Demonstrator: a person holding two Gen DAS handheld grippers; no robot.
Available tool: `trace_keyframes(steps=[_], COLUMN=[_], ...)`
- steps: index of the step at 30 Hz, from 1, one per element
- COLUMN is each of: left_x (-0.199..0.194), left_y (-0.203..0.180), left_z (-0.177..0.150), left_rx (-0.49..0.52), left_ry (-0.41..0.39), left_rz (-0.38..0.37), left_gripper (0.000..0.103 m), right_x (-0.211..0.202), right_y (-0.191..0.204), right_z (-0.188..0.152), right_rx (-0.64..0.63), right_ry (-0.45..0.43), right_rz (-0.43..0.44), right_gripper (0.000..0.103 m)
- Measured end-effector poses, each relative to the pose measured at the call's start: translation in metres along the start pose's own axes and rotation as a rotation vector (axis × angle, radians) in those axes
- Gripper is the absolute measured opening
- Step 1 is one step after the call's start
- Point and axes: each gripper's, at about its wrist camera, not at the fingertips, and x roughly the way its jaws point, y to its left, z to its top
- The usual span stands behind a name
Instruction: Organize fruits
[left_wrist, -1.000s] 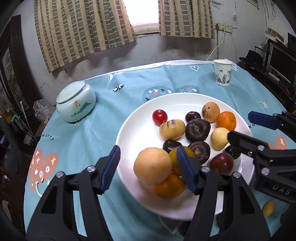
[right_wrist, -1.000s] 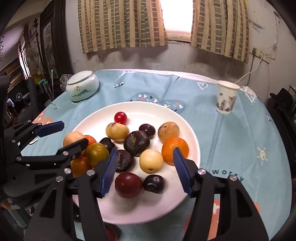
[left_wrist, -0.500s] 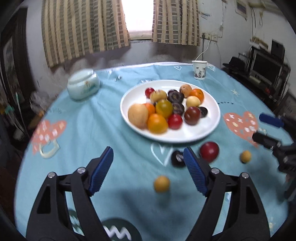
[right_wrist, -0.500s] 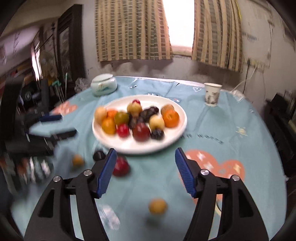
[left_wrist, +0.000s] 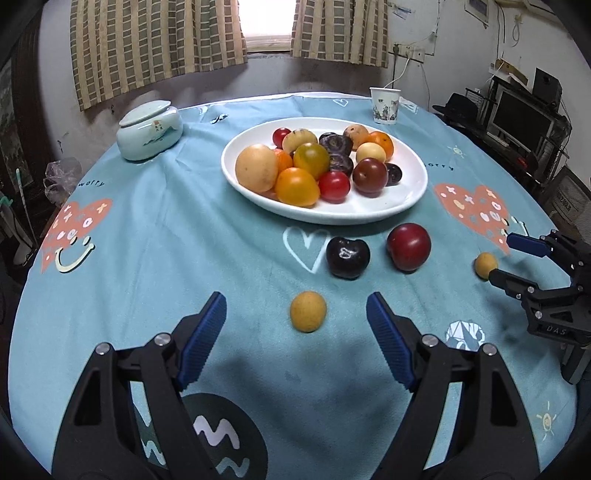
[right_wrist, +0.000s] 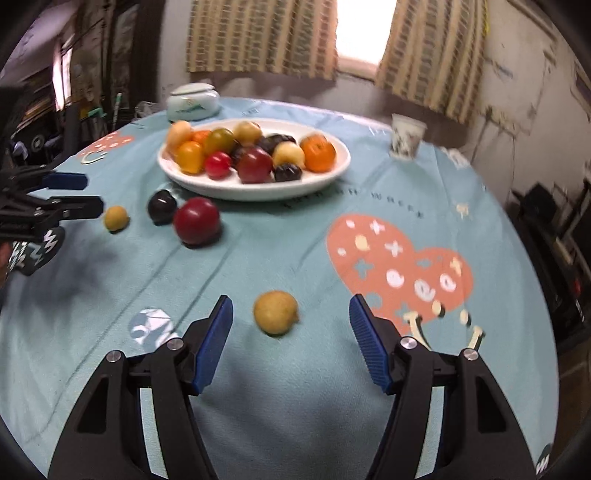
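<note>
Most fruits are already gathered on the white plate (left_wrist: 406, 201) near the counter's far edge, while four are left loose toward its near edge, each small yellow fruit (left_wrist: 307, 311) framed, untouched, by the open, empty left gripper (left_wrist: 296, 334) and right gripper (right_wrist: 291, 338).

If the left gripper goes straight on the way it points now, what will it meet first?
Most likely the small round yellow fruit lying on the blue tablecloth, just ahead between the open fingers of the left gripper. Depth is hard to judge.
</note>
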Motion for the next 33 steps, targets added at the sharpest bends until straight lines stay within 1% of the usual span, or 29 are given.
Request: trace_keyframes(steps=[5, 7, 10, 12, 13, 14, 15, 19, 23, 29, 31, 32, 33], left_x=[0.005, 0.005, 0.006, 0.007, 0.008, 0.009, 0.01, 0.012, 0.015, 0.021, 0.027, 0.031, 0.034], left_y=[0.002, 0.001, 0.001, 0.0, 0.0, -0.001, -0.002, -0.007, -0.01, -0.009, -0.007, -0.006, -0.005], left_z=[-0.001, -0.001, -0.002, -0.003, -0.003, -0.004, -0.004, -0.007, -0.008, -0.004, -0.003, -0.002, -0.002], left_rx=[-0.007, -0.003, 0.001, 0.003, 0.005, 0.01, 0.016, 0.04, 0.059, 0.044, 0.035, 0.028, 0.02], left_ry=[0.018, 0.018, 0.022, 0.029, 0.033, 0.037, 0.041, 0.049, 0.049, 0.029, 0.045, 0.059, 0.07], left_rz=[0.004, 0.003, 0.002, 0.002, 0.002, 0.003, 0.002, -0.001, 0.005, 0.03, 0.037, 0.039, 0.038], left_gripper=[0.08, 0.08, 0.08, 0.08, 0.08, 0.08, 0.08, 0.08, 0.08, 0.079, 0.071, 0.065, 0.062], right_x=[0.006, 0.011, 0.016, 0.021, 0.023, 0.022, 0.021, 0.017, 0.011, 0.009, 0.009, 0.009, 0.009], right_y=[-0.002, -0.004, -0.004, 0.0, 0.002, 0.005, 0.005, 0.003, 0.01, 0.017, 0.018, 0.018, 0.019], right_z=[0.0, 0.001, 0.004, 0.005, 0.006, 0.006, 0.006, 0.005, 0.005, 0.005, 0.006, 0.006, 0.006], right_rx=[0.018, 0.035, 0.042, 0.024, 0.013, 0.001, -0.003, 0.003, -0.022, -0.041, -0.041, -0.043, -0.045], right_ry=[0.029, 0.043, 0.061, 0.085, 0.091, 0.087, 0.083, 0.065, 0.044, 0.038, 0.037, 0.036, 0.036], right_rz=[0.039, 0.05, 0.078, 0.087, 0.09, 0.092, 0.091, 0.088, 0.121, 0.139, 0.141, 0.143, 0.146], right_gripper=[0.056, 0.055, 0.05, 0.043, 0.038, 0.032, 0.029, 0.029, 0.029, 0.029, 0.029, 0.029, 0.029])
